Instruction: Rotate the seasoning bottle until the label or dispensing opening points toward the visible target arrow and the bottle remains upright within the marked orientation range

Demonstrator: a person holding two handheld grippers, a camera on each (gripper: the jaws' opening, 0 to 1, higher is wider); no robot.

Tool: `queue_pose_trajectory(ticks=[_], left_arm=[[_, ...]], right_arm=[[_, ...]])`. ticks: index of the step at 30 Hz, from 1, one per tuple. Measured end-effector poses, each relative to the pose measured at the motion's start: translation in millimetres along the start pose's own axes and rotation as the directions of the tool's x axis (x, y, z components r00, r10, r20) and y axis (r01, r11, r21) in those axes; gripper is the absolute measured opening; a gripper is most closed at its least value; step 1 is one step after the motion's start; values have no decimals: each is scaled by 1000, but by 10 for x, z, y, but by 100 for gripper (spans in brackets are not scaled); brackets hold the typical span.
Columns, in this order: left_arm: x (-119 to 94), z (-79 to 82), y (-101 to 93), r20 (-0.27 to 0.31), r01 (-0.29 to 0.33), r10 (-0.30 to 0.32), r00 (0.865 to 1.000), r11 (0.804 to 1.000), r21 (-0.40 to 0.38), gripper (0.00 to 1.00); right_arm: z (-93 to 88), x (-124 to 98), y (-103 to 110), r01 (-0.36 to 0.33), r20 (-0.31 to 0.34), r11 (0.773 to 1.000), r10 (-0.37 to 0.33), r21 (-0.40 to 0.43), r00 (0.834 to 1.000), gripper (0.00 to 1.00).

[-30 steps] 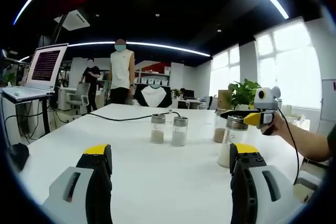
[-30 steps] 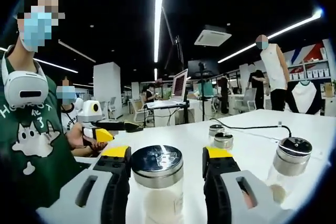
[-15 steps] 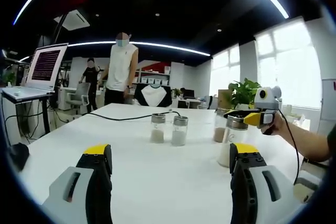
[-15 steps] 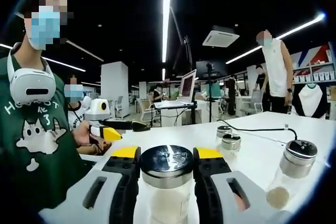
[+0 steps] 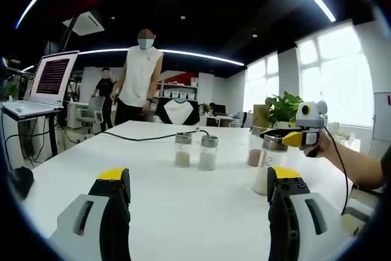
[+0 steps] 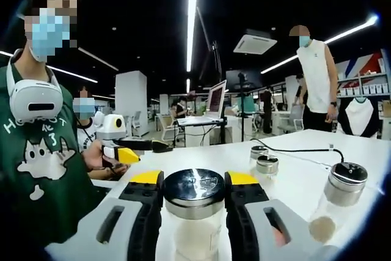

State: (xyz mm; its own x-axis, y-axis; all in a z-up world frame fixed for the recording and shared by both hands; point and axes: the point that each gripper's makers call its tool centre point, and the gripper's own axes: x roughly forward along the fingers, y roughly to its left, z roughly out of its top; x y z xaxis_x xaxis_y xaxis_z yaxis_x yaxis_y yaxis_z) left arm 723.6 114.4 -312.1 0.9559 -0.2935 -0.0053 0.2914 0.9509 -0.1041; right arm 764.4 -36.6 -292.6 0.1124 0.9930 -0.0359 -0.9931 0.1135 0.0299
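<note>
On the white table (image 5: 183,194), two jars (image 5: 196,151) stand side by side past the left gripper (image 5: 198,197), a black cable (image 5: 146,138) behind them; a third jar (image 6: 341,197) stands near the bottle (image 6: 194,212). A person in a white top (image 5: 140,74) stands beyond the table. The bottle stands upright, long axis vertical, at the table's near edge. Which way its label or opening faces cannot be told. The right gripper (image 6: 194,189) clamps its steel lid. The left gripper's jaws are spread apart over bare table.
</note>
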Motion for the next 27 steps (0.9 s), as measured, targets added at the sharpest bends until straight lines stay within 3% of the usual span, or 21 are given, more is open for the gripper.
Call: queue_pose_trajectory(ticks=[27], left_arm=[[1, 1, 16, 2, -2, 2, 1000, 1000, -2, 98]], right_arm=[[3, 0, -100, 151, -11, 988, -151, 17, 988, 38]])
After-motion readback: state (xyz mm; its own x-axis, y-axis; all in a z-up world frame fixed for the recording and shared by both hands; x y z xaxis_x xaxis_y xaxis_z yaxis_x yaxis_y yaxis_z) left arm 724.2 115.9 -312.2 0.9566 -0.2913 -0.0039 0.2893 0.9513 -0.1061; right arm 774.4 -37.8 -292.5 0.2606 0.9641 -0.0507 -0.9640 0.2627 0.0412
